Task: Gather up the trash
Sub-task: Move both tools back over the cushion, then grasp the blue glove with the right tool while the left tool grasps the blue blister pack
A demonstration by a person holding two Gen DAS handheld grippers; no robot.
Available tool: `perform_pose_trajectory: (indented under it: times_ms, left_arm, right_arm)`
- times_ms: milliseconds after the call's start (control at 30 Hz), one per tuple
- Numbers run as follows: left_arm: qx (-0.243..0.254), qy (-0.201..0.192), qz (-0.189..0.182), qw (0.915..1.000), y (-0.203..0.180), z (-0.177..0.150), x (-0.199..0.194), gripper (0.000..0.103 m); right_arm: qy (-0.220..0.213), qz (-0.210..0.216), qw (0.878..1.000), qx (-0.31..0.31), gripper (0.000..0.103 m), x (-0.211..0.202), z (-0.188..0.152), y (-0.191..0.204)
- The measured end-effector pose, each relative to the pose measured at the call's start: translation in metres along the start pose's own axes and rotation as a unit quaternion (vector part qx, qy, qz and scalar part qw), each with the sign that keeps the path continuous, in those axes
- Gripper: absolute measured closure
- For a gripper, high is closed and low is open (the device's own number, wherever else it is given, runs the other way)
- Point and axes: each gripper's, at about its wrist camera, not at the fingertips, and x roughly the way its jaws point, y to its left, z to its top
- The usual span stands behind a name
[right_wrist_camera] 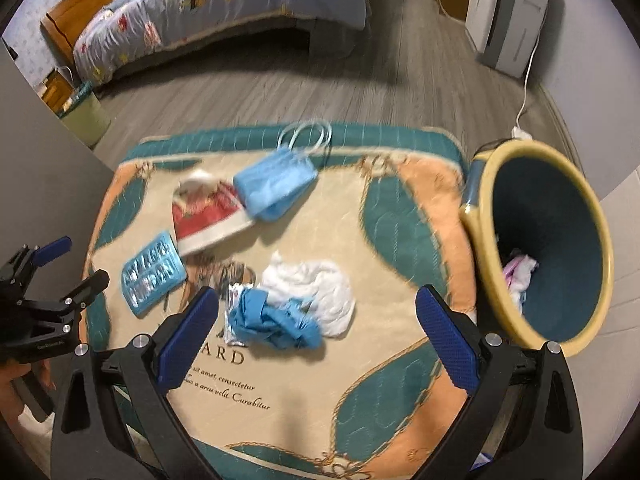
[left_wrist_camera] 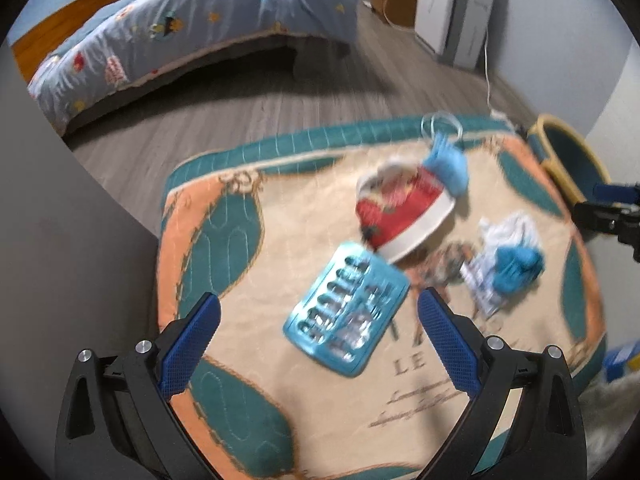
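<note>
- Trash is mostly still lying out on the quilted teal, orange and cream mat (right_wrist_camera: 400,216), so I'd say this job is barely started.
- Done so far, as far as I can tell: the round yellow-rimmed bin with the dark teal inside (right_wrist_camera: 560,344) stands just beside the mat's right edge and already has a little white and pinkish crumpled stuff (right_wrist_camera: 518,276) at the bottom. Can't count the pieces in there.
- Left on the mat, counted:
  - one light blue face mask with ear loops (right_wrist_camera: 276,184), partly on top of the next item
  - one red and white paper bowl or cup lying on its side (right_wrist_camera: 204,216)
  - one teal blister pack with silvery pockets (right_wrist_camera: 154,274), just beside the bowl
  - one crumpled white tissue or wrapper (right_wrist_camera: 316,284)
  - one scrunched blue glove-like thing (right_wrist_camera: 272,320), touching the white one
  - one small silvery sachet (right_wrist_camera: 232,316) poking out beside the blue clump
- That's six pieces to go, though the frames are blurry, so something small could be hiding.
- Left gripper (left_wrist_camera: 318,328) hangs above the blister pack, jaws wide, holding nothing.
- Right gripper (right_wrist_camera: 318,328) hangs over the blue clump and white tissue, jaws wide too, also empty.
</note>
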Motion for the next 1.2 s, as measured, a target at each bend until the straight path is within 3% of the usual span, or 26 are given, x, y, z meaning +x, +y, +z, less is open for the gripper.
perform_pose_trajectory:
  times_ms: [200, 400, 600, 833, 1100, 1200]
  left_arm:
    - [-0.003, 0.039, -0.019, 0.9991, -0.001, -0.008, 0.025, 0.005]
    - [0.017, 0.071, -0.011, 0.9973, -0.006, -0.013, 0.048, 0.005]
    - [0.027, 0.098, -0.006, 0.9948, -0.013, -0.014, 0.069, 0.005]
    - [0.062, 0.096, 0.010, 0.9934, -0.028, -0.010, 0.080, 0.005]
    - [0.029, 0.102, -0.011, 0.9943, -0.020, -0.005, 0.086, 0.005]
    - [0.024, 0.107, -0.022, 0.9937, -0.021, -0.005, 0.086, 0.005]
  right_arm:
    - [0.022, -0.034, 0.998, -0.054, 0.006, 0.021, -0.009, 0.018]
    - [0.030, -0.061, 0.988, -0.139, 0.006, 0.037, -0.017, 0.036]
    - [0.038, -0.033, 0.982, -0.180, 0.018, 0.046, -0.021, 0.044]
    - [0.056, -0.020, 0.973, -0.222, 0.027, 0.059, -0.026, 0.049]
    - [0.070, 0.007, 0.973, -0.220, 0.054, 0.066, -0.024, 0.046]
    - [0.073, 0.013, 0.974, -0.215, 0.057, 0.063, -0.023, 0.048]
